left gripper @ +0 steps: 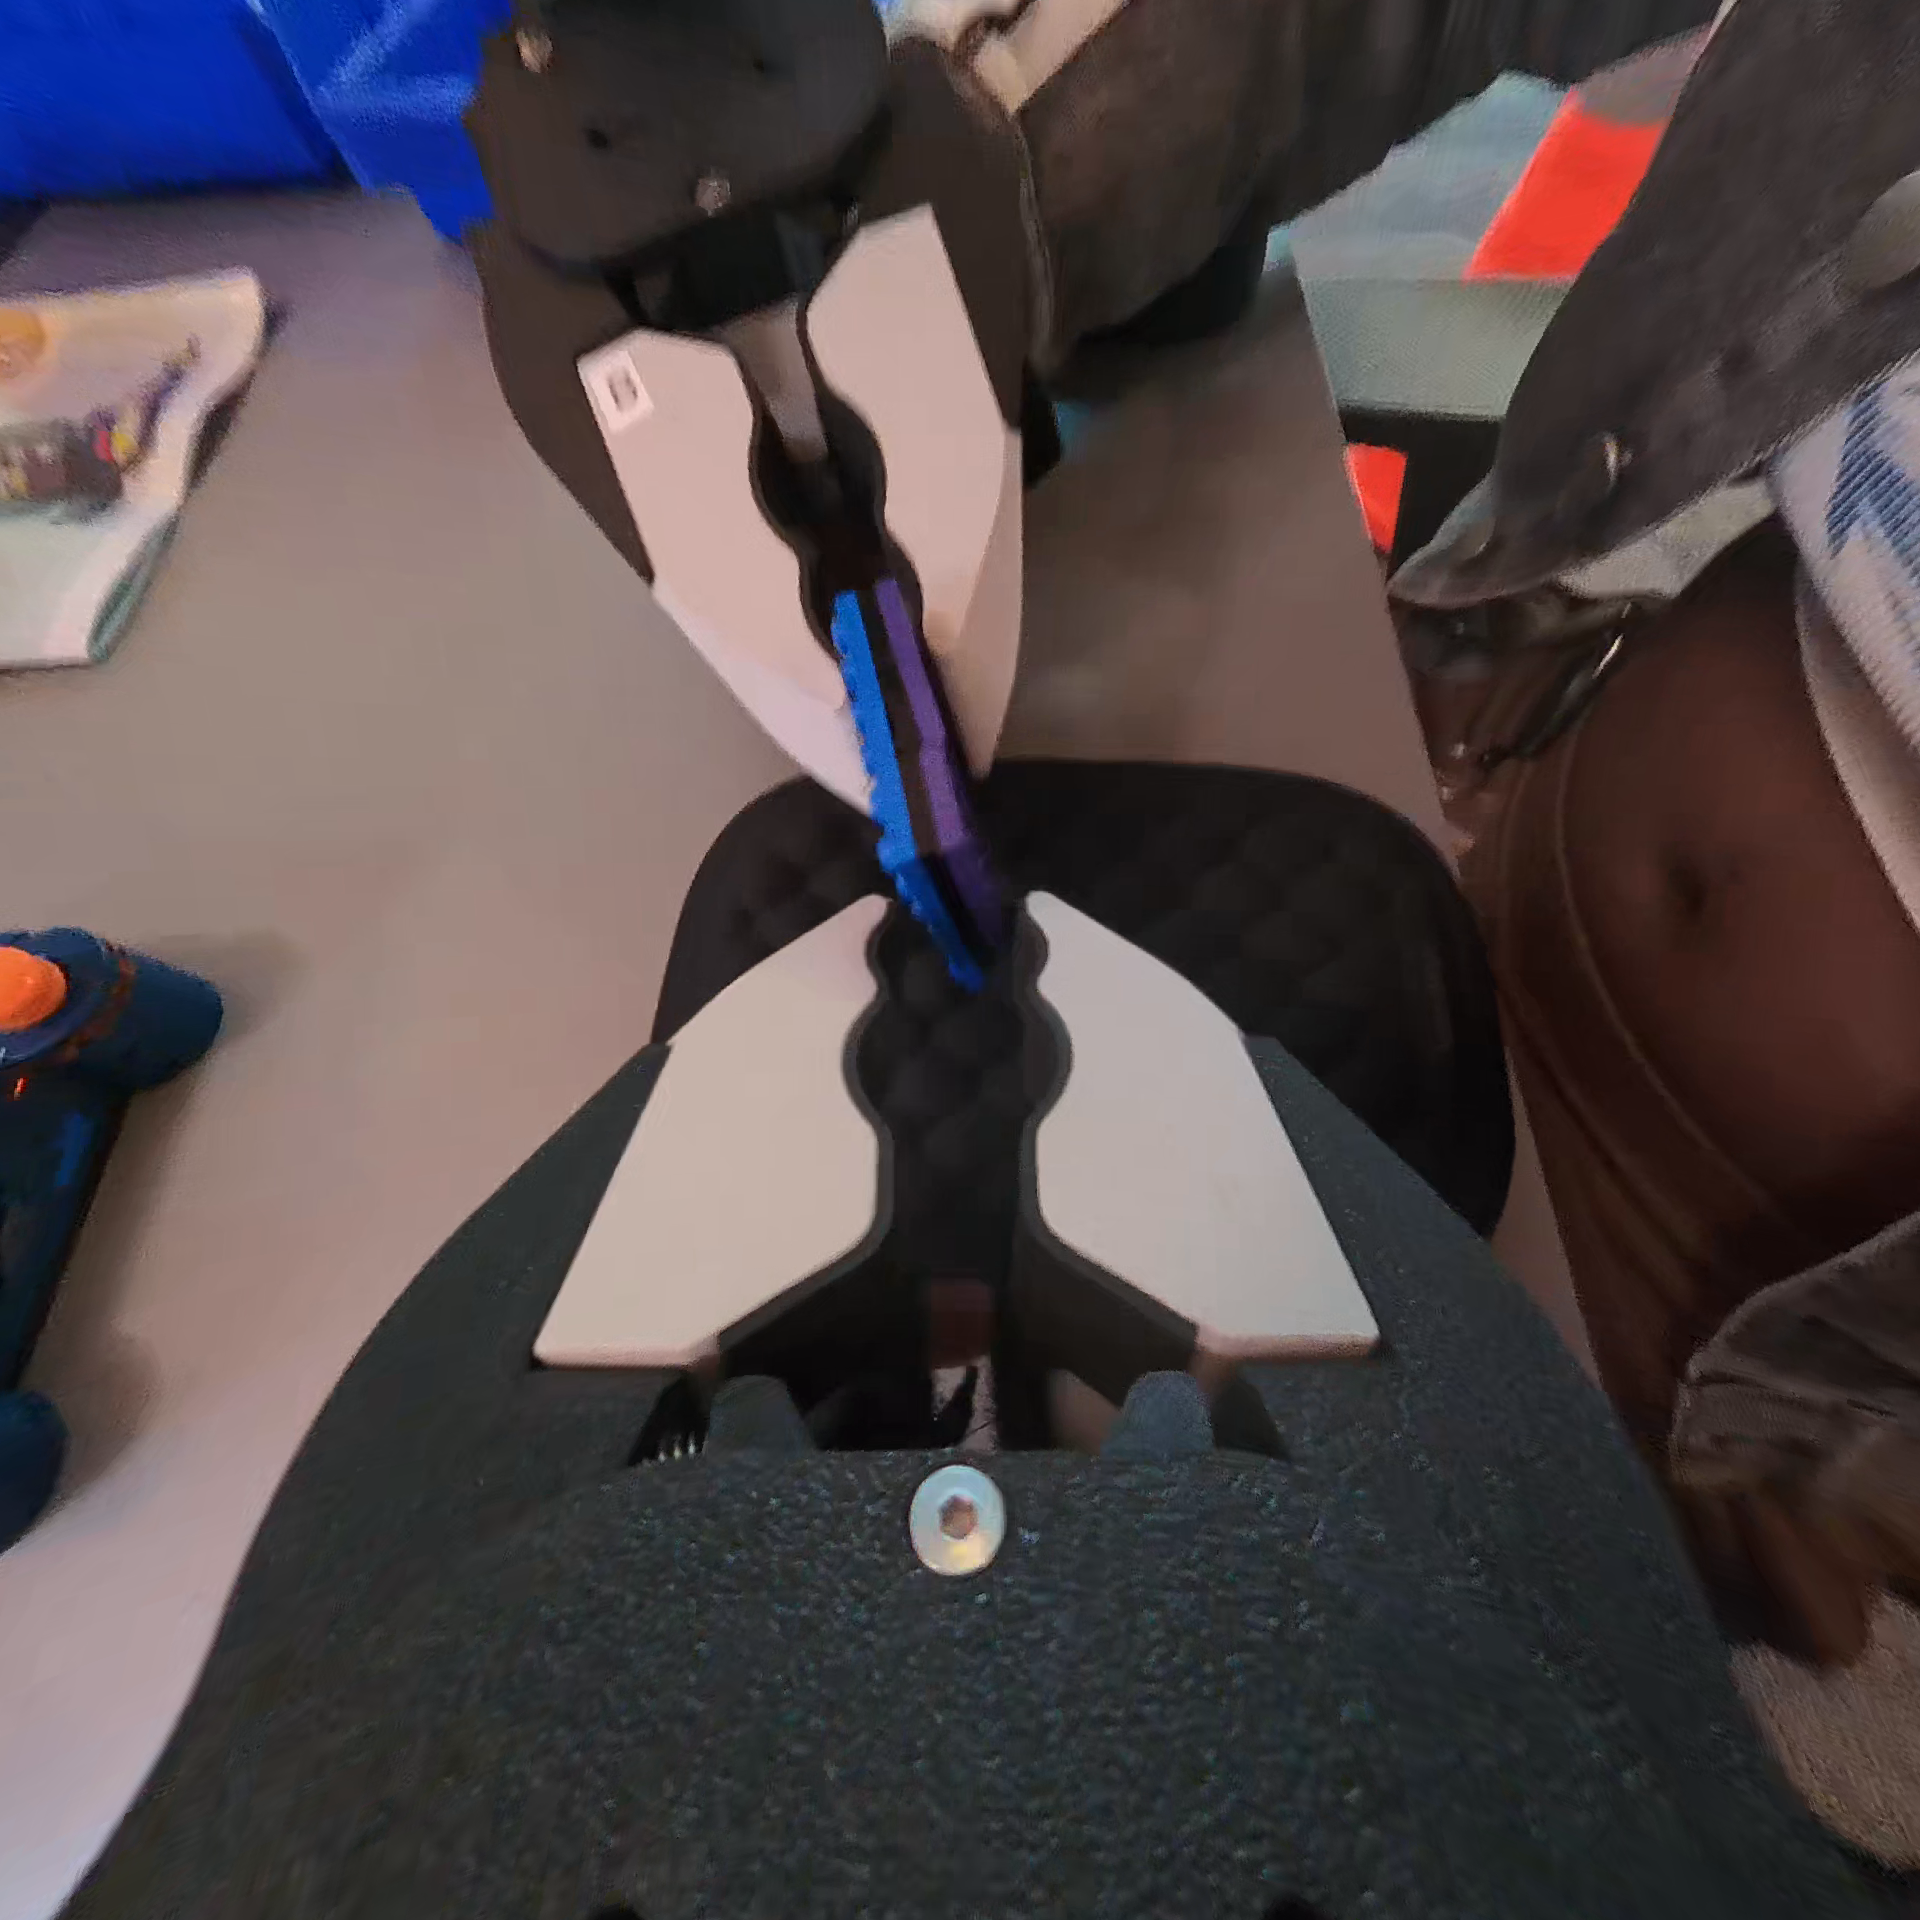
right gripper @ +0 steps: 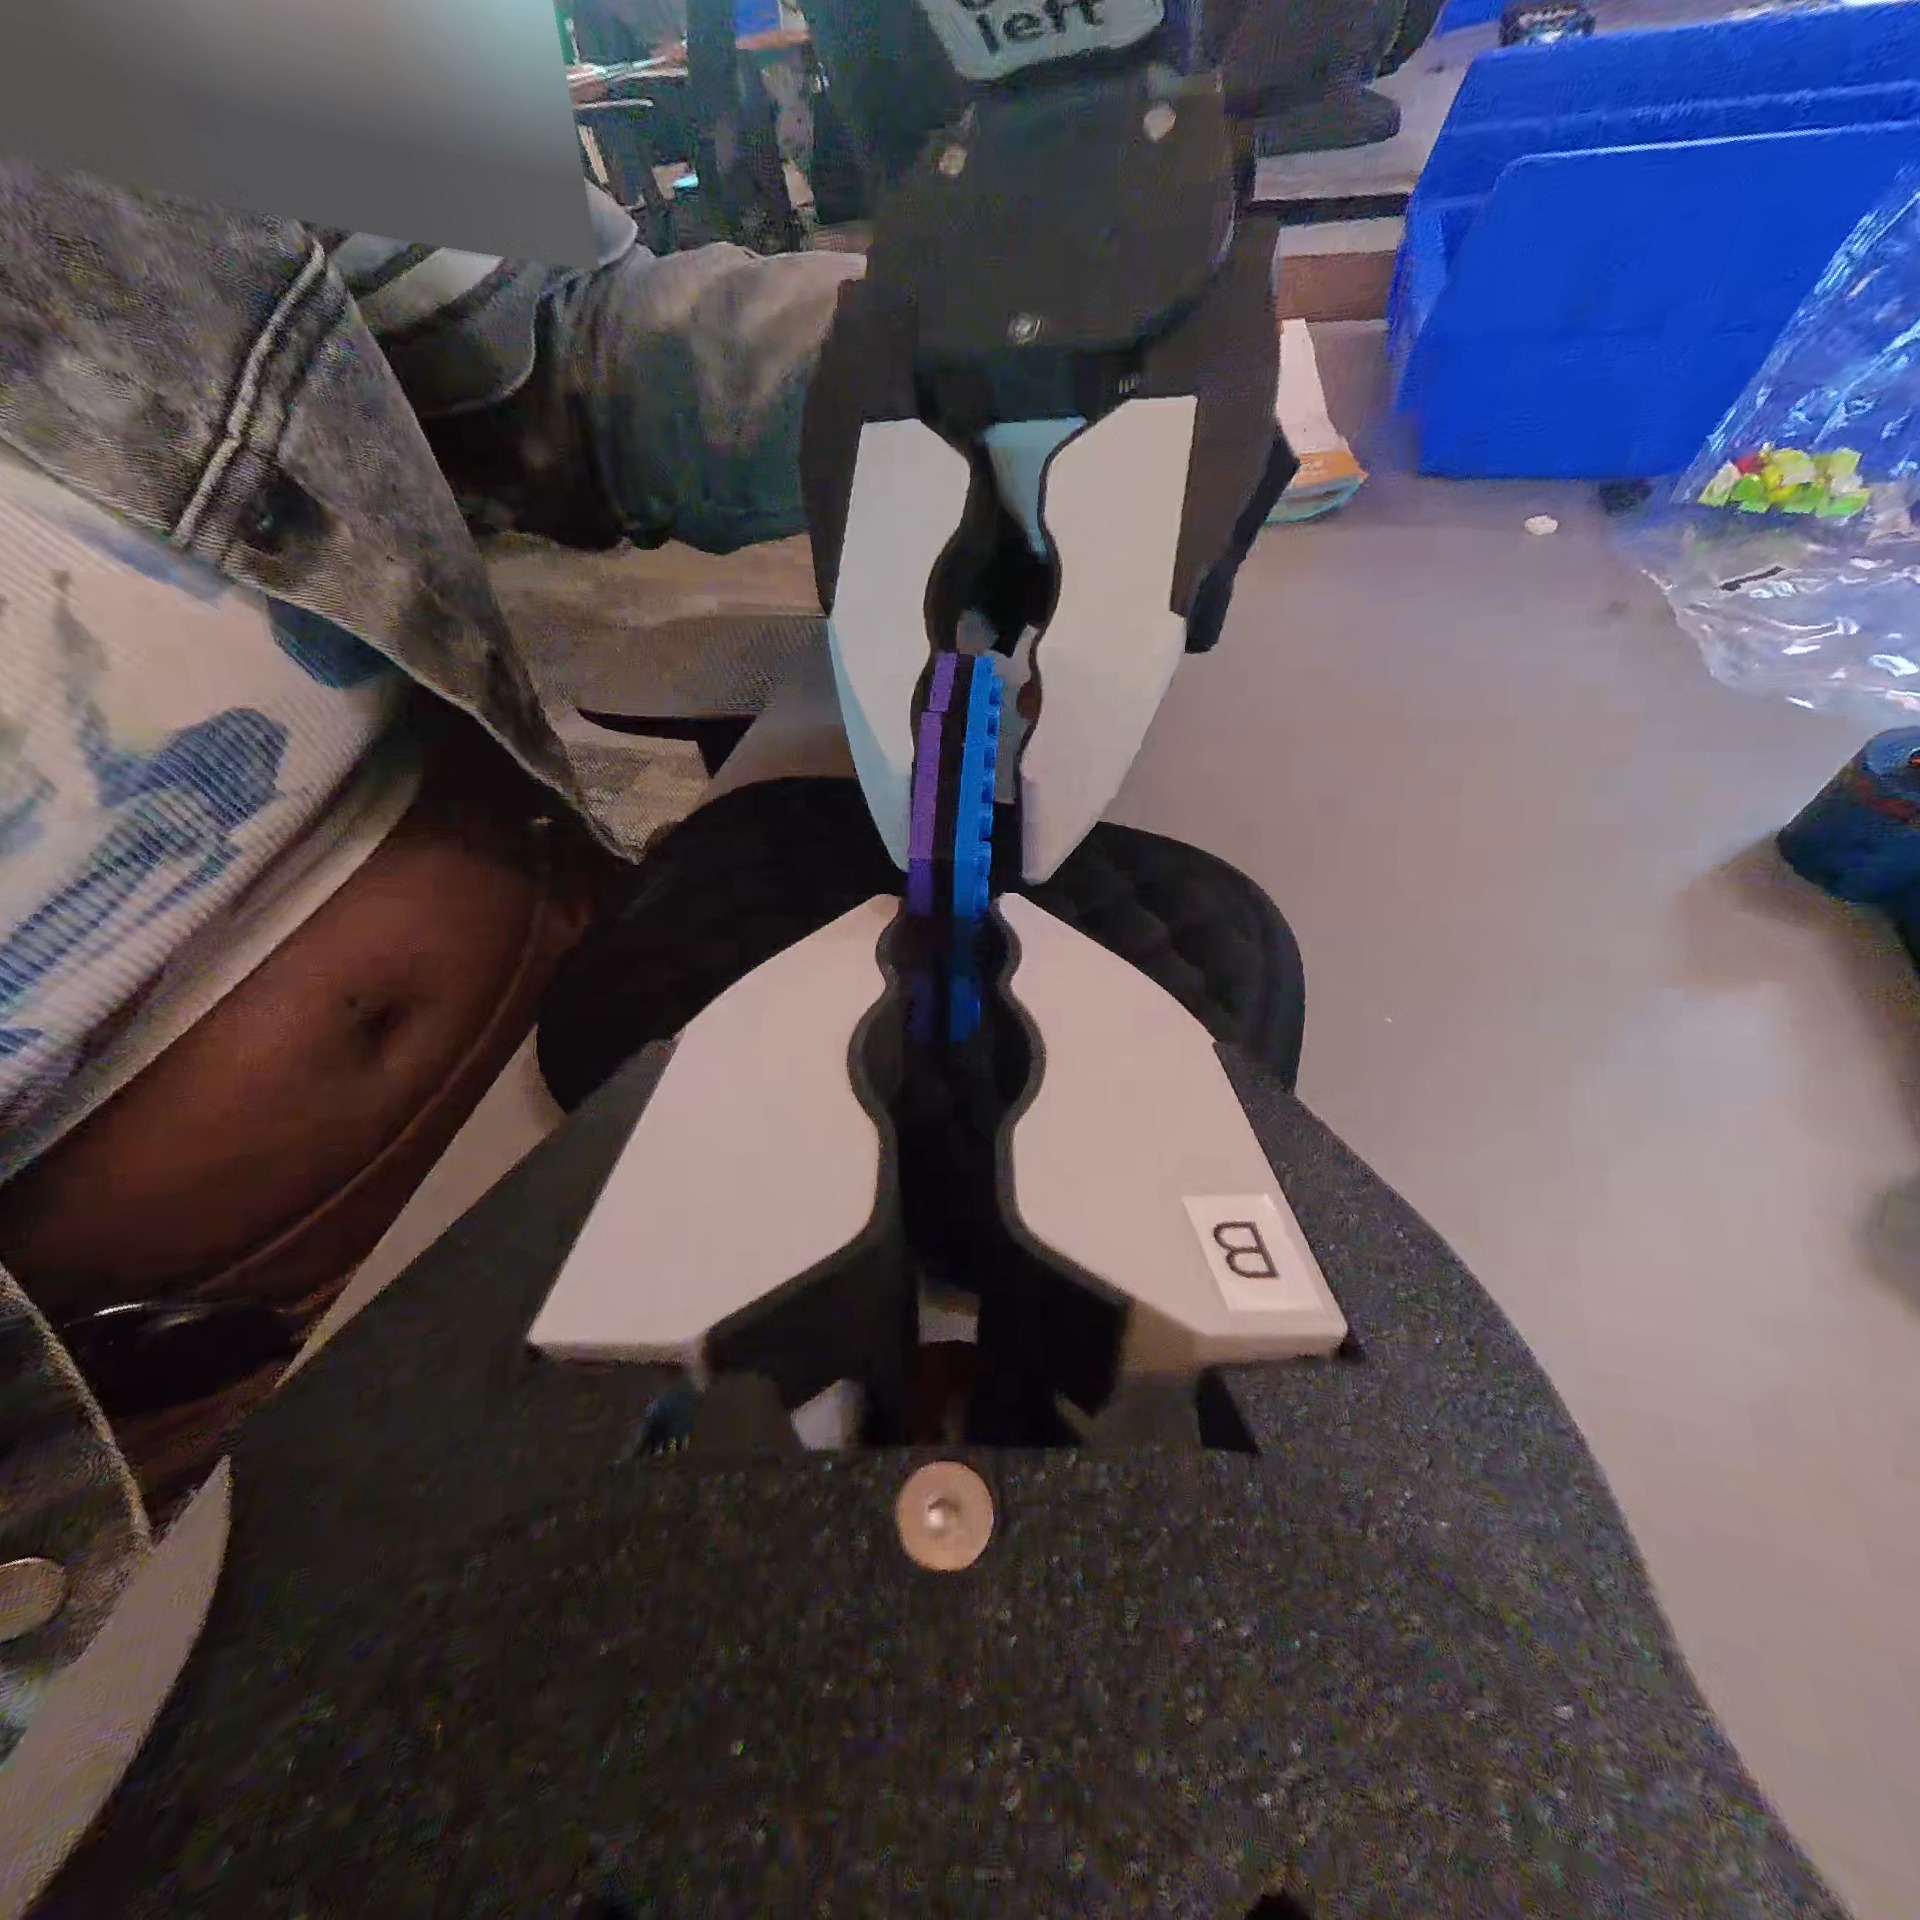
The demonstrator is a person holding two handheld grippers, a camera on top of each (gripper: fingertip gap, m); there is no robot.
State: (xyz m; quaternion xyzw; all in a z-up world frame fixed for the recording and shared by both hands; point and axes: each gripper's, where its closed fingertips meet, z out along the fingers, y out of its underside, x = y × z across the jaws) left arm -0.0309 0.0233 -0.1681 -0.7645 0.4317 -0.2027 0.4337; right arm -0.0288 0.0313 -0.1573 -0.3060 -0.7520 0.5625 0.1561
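Note:
A flat stack of blue, black and purple brick plates [left gripper: 902, 727] is held on edge in the air between both grippers. My left gripper [left gripper: 956, 902] is shut on its near end. The right gripper [left gripper: 925, 784] comes in from the top of that view and is shut on the far end. In the right wrist view the same stack [right gripper: 971, 790] runs from my right gripper [right gripper: 951, 904] up into the left gripper [right gripper: 971, 873], purple side left, blue side right. The two grippers' white fingertips nearly meet.
A black mesh chair part [left gripper: 1299, 935] lies under the grippers at the grey table's [left gripper: 416, 727] edge. A person in a denim jacket [right gripper: 260, 416] sits close. A booklet [left gripper: 94, 457], a dark blue toy [left gripper: 73, 1060], blue bins [right gripper: 1662, 260] and a plastic bag [right gripper: 1808, 520] are around. My left and right fingertips are right by each other. The dark blue toy [left gripper: 73, 1060] is about 20 cm from both grippers' fingertips.

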